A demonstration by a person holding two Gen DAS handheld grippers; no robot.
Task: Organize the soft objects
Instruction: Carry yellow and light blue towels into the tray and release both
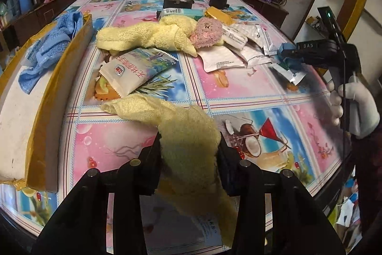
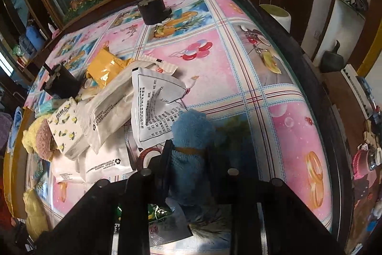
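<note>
Yellow terry cloth (image 1: 188,135) is clamped in my left hand-held gripper (image 1: 188,149), its long axis trailing far-left toward the box (image 1: 40,135) on the worktop's (image 1: 238,87) left, while my right hand-held gripper (image 2: 188,154) squeezes the blue plush (image 2: 191,135).

Two yellow towels (image 1: 191,135) (image 1: 143,36), one blue towel (image 1: 47,49), one blue plush (image 2: 191,135), one pink plush (image 1: 206,32), two black stands (image 2: 152,8) (image 2: 61,84).

Table (image 1: 238,97) in a pictured oilcloth, strewn with packets (image 1: 133,71), yellow towel (image 1: 143,37), cardboard box (image 1: 55,87).
</note>
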